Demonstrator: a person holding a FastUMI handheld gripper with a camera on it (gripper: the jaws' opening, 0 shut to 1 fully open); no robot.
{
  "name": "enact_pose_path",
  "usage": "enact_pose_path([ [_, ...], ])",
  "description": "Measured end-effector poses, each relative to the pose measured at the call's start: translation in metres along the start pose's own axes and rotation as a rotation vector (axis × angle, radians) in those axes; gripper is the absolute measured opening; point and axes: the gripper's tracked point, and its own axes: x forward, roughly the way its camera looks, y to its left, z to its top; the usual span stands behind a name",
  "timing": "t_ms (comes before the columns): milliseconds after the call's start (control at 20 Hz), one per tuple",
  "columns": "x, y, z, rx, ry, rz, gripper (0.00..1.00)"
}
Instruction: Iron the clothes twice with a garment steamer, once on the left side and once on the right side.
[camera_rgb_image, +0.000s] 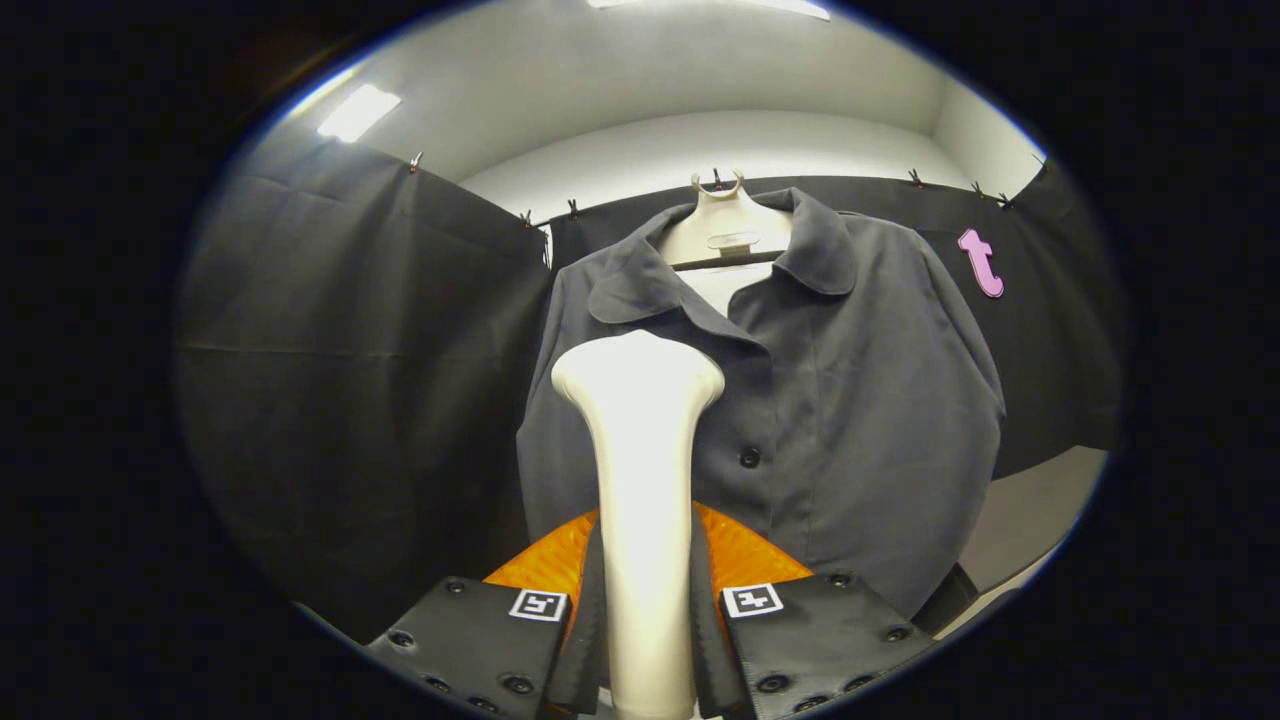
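tongs (645, 610) clamped on the smooth cream steamer (640, 480), its flared rounded head against a matte dark grey buttoned shirt (850, 400) on a hanger (725, 225)

No readable text, brand or number. Square black-and-white coded markers, no legible characters, sit on both fingers of the gripper (645, 600), at 7 and 5 o'clock of the steamer (640, 480) handle clamped between them.

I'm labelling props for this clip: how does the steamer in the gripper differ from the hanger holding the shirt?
The steamer stands upright between the gripper fingers, clamped; the hanger hangs at the booth wall. The steamer shows whole in front of the shirt; the hanger is mostly tucked under the collar. Both are pale and smooth.
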Motion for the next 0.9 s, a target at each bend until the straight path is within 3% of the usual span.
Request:
enact_pose_path([
  [350,0.02,0.003,-0.008,-0.056,0.004,-0.027,0.43],
  [900,0.006,0.008,-0.041,-0.052,0.064,-0.001,0.43],
])
